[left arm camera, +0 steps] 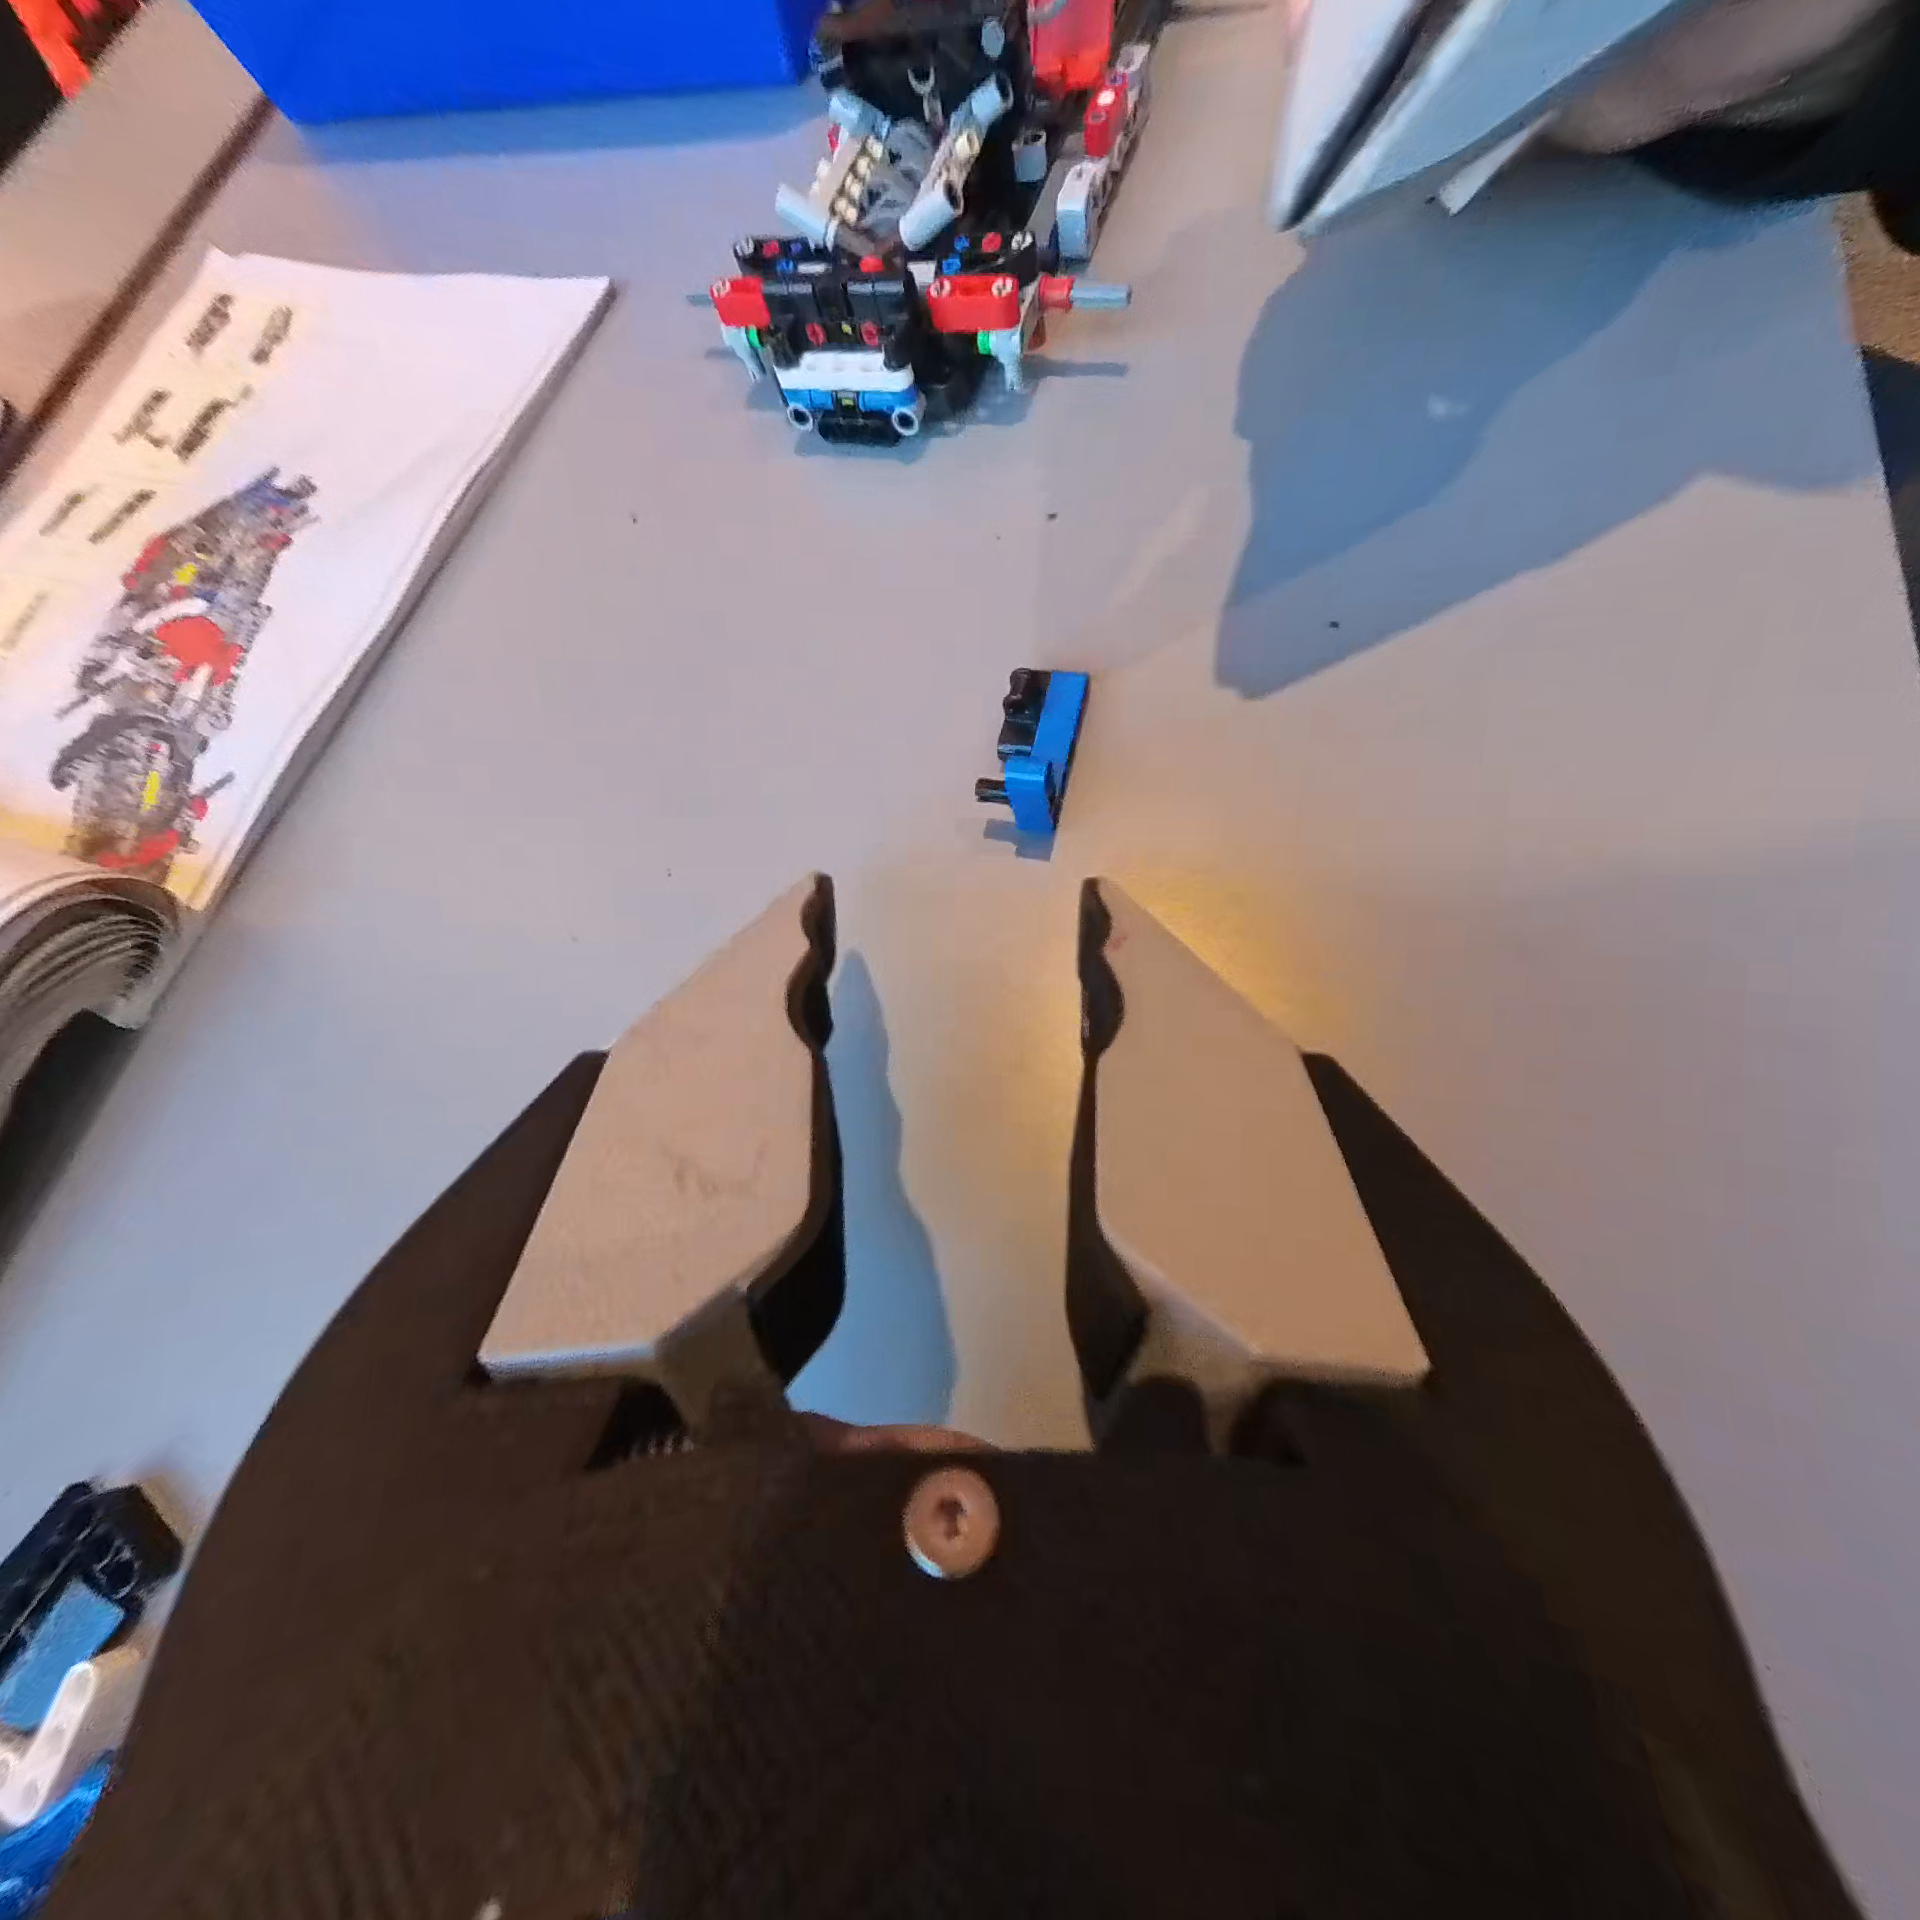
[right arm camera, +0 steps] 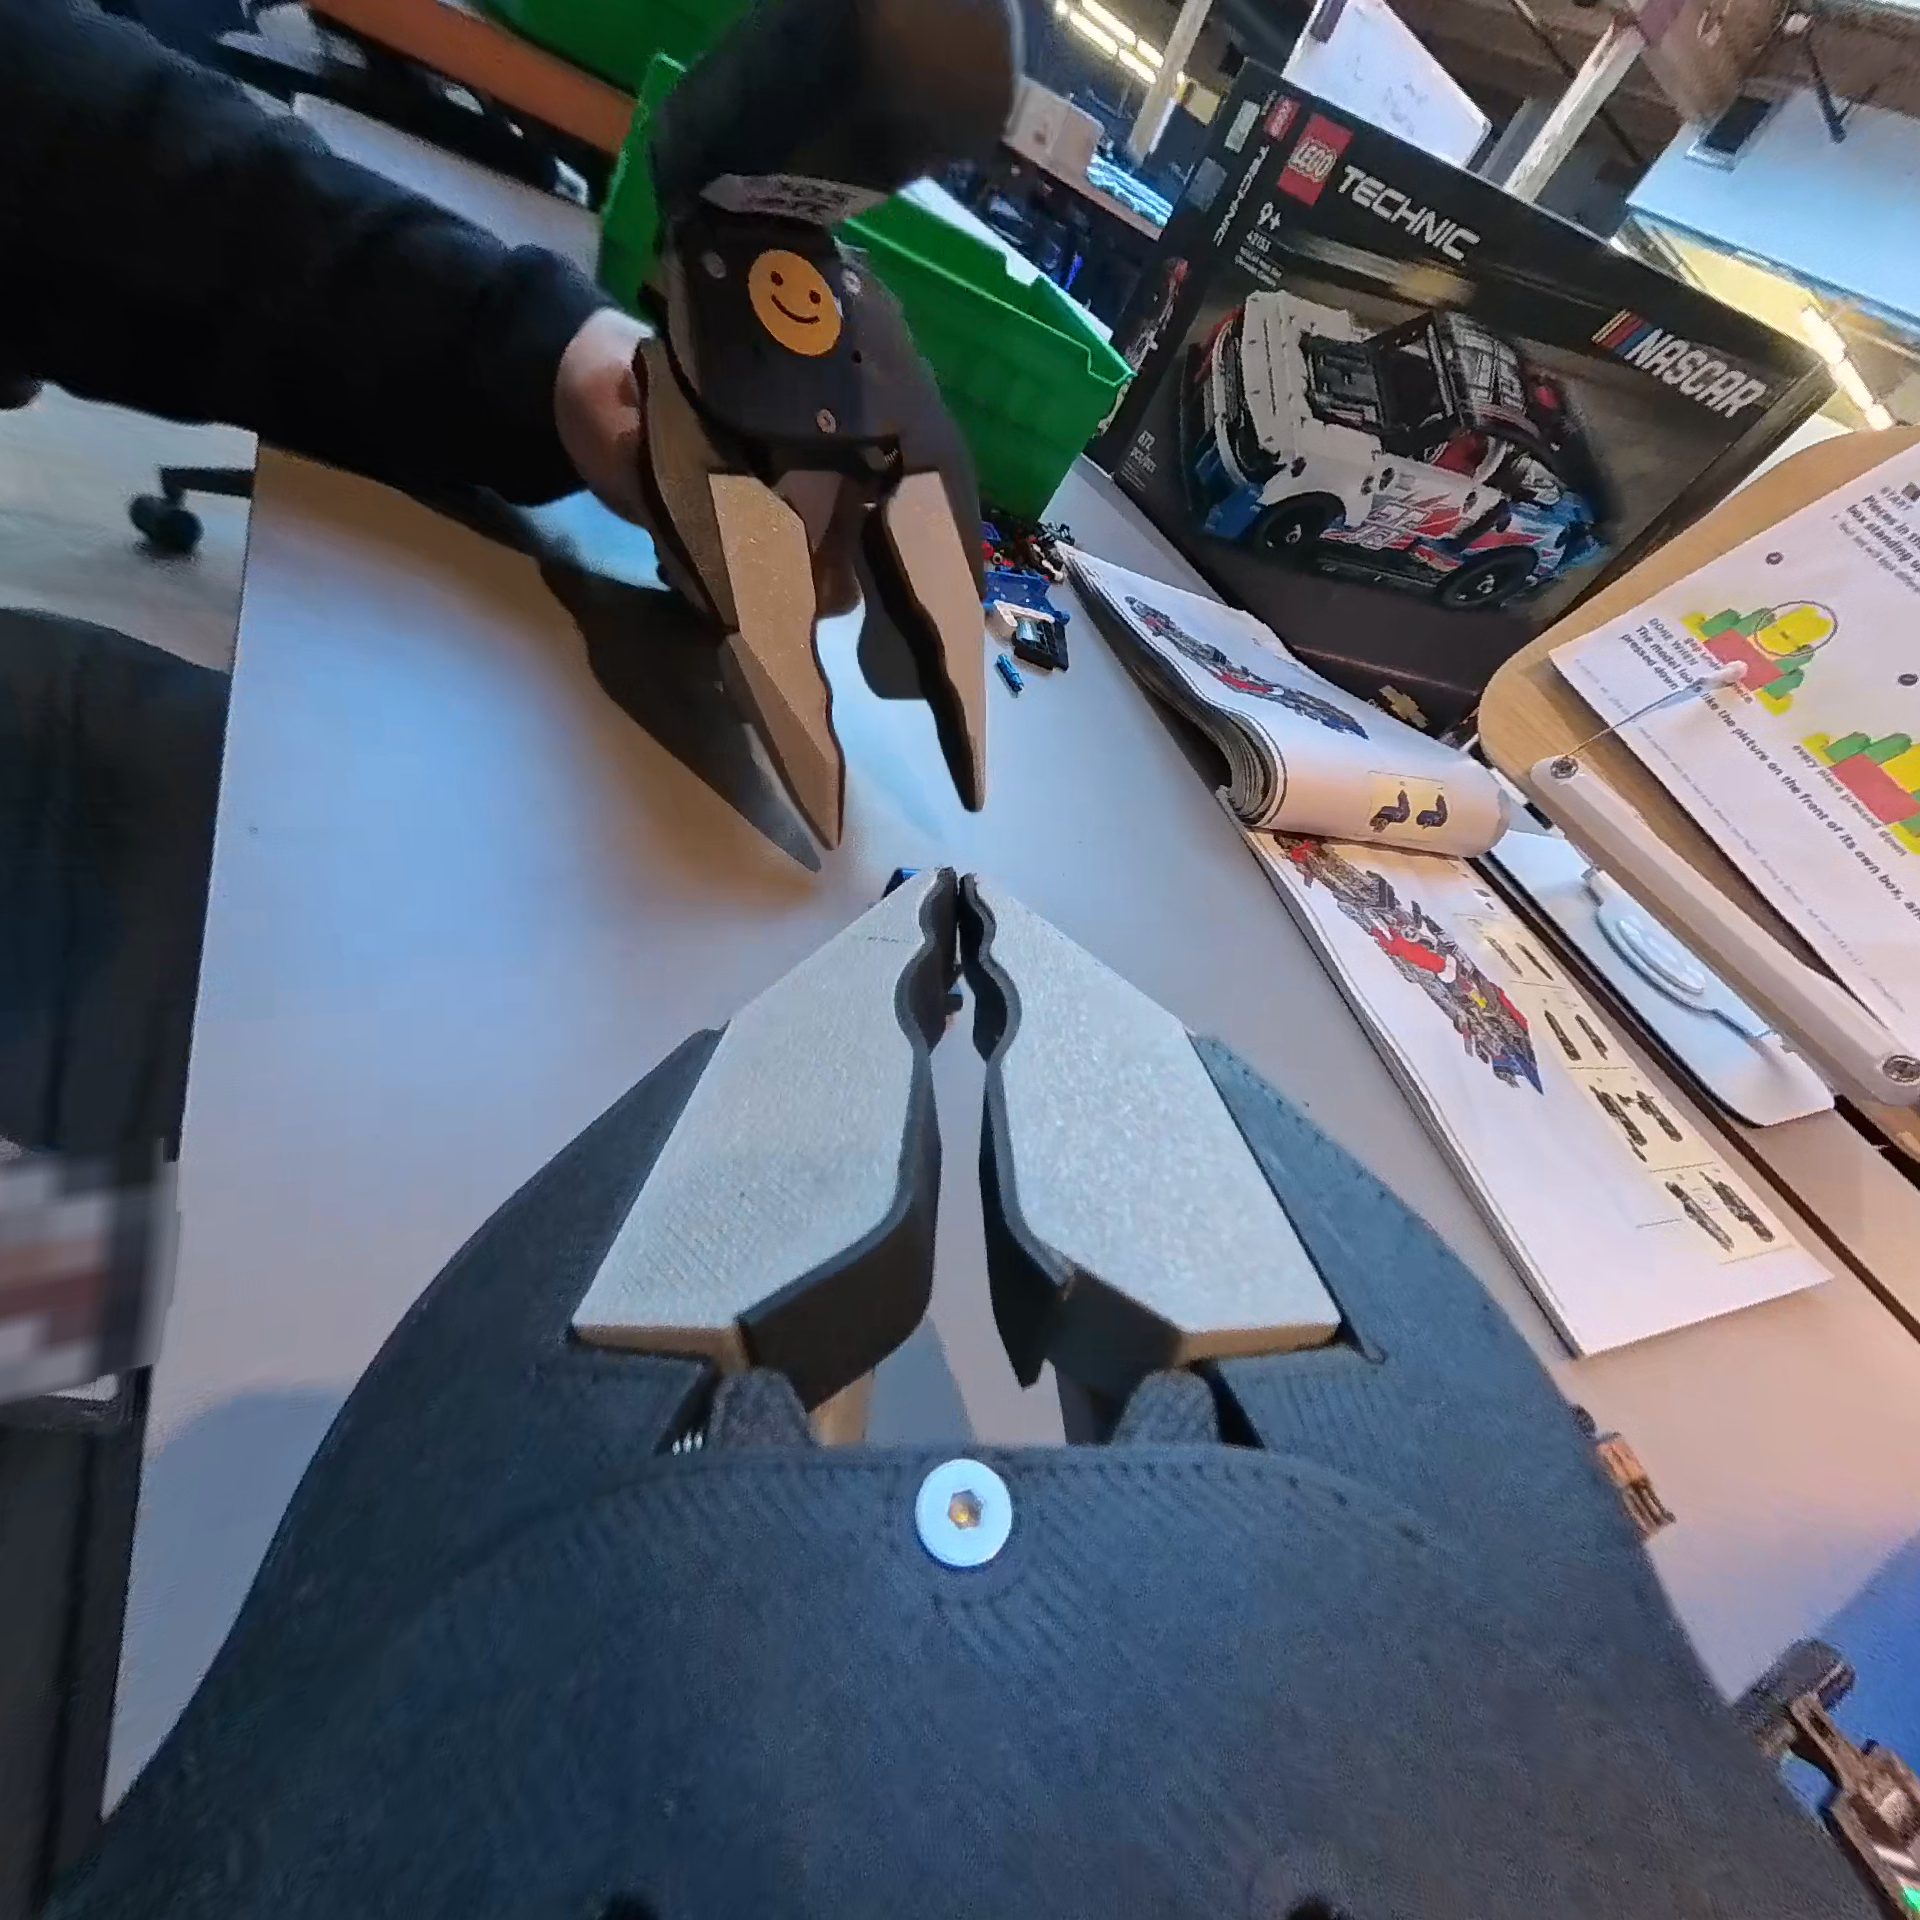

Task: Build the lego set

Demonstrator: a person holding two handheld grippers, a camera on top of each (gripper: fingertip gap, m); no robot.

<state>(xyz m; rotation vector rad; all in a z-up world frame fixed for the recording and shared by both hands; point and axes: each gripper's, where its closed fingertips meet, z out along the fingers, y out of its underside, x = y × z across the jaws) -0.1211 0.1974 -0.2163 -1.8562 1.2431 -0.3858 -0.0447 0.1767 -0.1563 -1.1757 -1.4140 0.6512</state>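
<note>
- Well, small blue-and-black sub-assy (left arm camera: 1032, 755) lies loose on the grey table (left arm camera: 623, 727), just ahead of left gripper (left arm camera: 956, 899), not yet attached.
- Half-built car chassis (left arm camera: 914, 260) sits farther back; manual (left arm camera: 208, 582) open beside it. Lots still to build, I'd say.
- Left claw: spread, empty, hovering low.
- Right gripper (right arm camera: 957, 894): tips pressed nearly together, a bit of blue just past them; can't tell if it's pinching anything.

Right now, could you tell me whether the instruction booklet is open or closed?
Open: the instruction booklet lies flat, printed page up, earlier pages curled under.
</note>
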